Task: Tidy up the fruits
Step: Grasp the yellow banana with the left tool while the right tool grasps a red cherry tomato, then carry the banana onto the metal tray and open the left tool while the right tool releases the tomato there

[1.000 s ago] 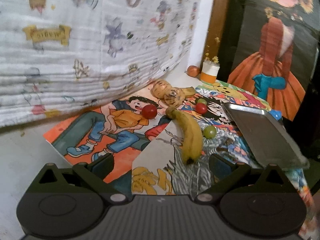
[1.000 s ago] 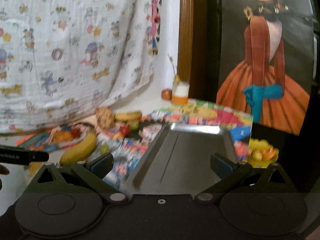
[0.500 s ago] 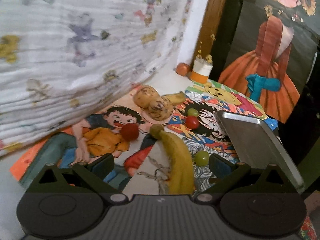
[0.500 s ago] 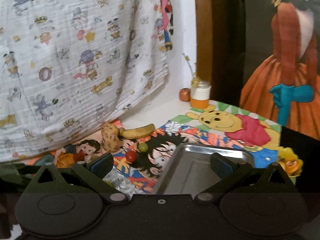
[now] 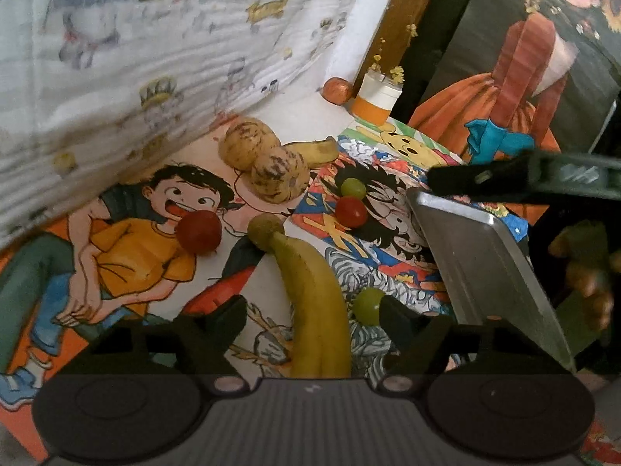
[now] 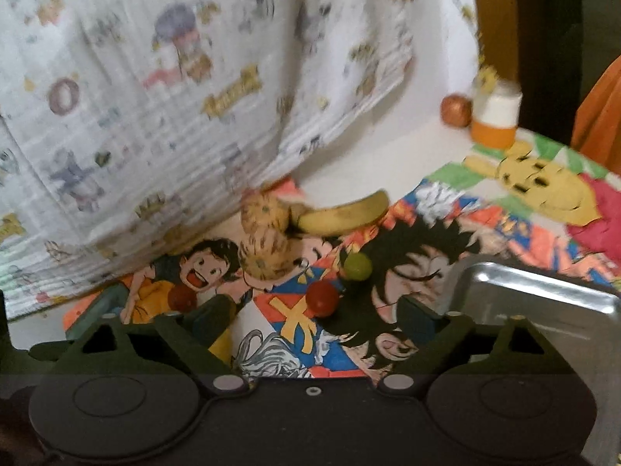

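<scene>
On the cartoon-printed mats (image 5: pixel 128 256) that cover the white surface, the fruit lies scattered to the left of a metal tray (image 5: pixel 481 268), which sits at the right with its near corner also showing in the right wrist view (image 6: pixel 543 303). In the left wrist view the left gripper (image 5: pixel 312 310) hangs over a large yellow banana (image 5: pixel 310 295), whose length runs between the two dark fingers (image 5: pixel 225 314); the jaws have just been closing but stand partly apart, and neither pad presses on the peel. A green grape (image 5: pixel 366 305) lies just beside the right finger, touching or nearly touching the banana's side. Farther off, a red cherry tomato (image 5: pixel 198 230) rests on the drawn boy's face, and a second red tomato (image 5: pixel 351 211) sits against another green grape (image 5: pixel 353 188) near the tray's far corner. Two speckled brown fruits (image 5: pixel 264 167) lie together at the far edge of the mats, with a smaller banana (image 5: pixel 314 151) behind them. The right gripper (image 6: pixel 314 310) is aimed at the same red tomato (image 6: pixel 322 298) and green grape (image 6: pixel 358 266), which lie ahead of its fingertips; its jaws have also just been closing, remain wide apart and hold nothing. Part of that gripper juts in over the tray from the right in the left wrist view (image 5: pixel 524 174). At the far right corner stand a white and orange cup (image 5: pixel 374 99) and a small orange fruit (image 5: pixel 337 90), below a patterned white cloth (image 6: pixel 194 97).
</scene>
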Demonstrator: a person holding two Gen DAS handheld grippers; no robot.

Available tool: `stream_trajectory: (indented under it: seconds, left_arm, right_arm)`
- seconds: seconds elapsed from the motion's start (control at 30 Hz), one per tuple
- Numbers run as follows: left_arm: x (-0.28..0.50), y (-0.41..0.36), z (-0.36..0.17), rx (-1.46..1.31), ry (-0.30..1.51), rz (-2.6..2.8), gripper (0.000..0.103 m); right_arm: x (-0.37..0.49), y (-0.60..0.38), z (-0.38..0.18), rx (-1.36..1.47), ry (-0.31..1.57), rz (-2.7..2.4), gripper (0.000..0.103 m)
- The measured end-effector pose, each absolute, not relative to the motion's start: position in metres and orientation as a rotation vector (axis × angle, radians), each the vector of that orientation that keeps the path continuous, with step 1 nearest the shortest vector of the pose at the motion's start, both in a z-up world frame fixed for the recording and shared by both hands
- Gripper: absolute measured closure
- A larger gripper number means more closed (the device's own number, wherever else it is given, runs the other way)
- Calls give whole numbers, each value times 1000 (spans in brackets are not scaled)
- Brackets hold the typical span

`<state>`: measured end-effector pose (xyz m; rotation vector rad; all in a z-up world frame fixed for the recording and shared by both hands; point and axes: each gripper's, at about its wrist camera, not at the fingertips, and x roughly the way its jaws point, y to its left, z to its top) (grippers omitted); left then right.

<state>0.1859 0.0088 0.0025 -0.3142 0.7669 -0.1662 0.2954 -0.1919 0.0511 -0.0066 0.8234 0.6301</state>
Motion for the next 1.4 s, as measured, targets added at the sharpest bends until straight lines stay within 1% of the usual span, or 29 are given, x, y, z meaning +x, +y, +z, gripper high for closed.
stream_trajectory:
  seconds: [0.07,0.2,0.23,0.3,0.4,0.5,0.57,0.63,0.8,1.17,1.4]
  left_arm:
    - [191,10,0,-336,776,-163,31]
    - [200,12,-4,-364,799,-166,42]
    - [201,11,-4,-361,798,-163,44]
    - [202,10,-4,-361,802,-158,52]
    - [205,12,-4,-374,813,-154,58]
    - [207,14,-5,-389,817,-158,60]
    - [208,14,-5,-401,823,-165,62]
    - [208,14,-6,-405,826,-167,63]
    - [208,13,-6,-402,822,-165,64]
    - [205,17,-3,-448,812,-130,65]
    - [195,11,20,-443,757,-108,67]
  right_arm:
    - [301,-186,42,-8,833,634,19]
    - [309,-175,27,-50,827,620,30]
    - [310,-172,25,-56,824,620,32]
    - [312,-169,20,-68,818,617,37]
    - [312,-164,14,-97,807,615,43]
    - [314,-160,8,-116,809,612,51]
    - [316,-158,4,-120,809,609,55]
    - [318,-158,2,-115,806,612,58]
    - [320,-157,-3,-106,800,626,73]
    - [310,-185,3,5,767,649,73]
    - [289,-230,24,72,711,642,73]
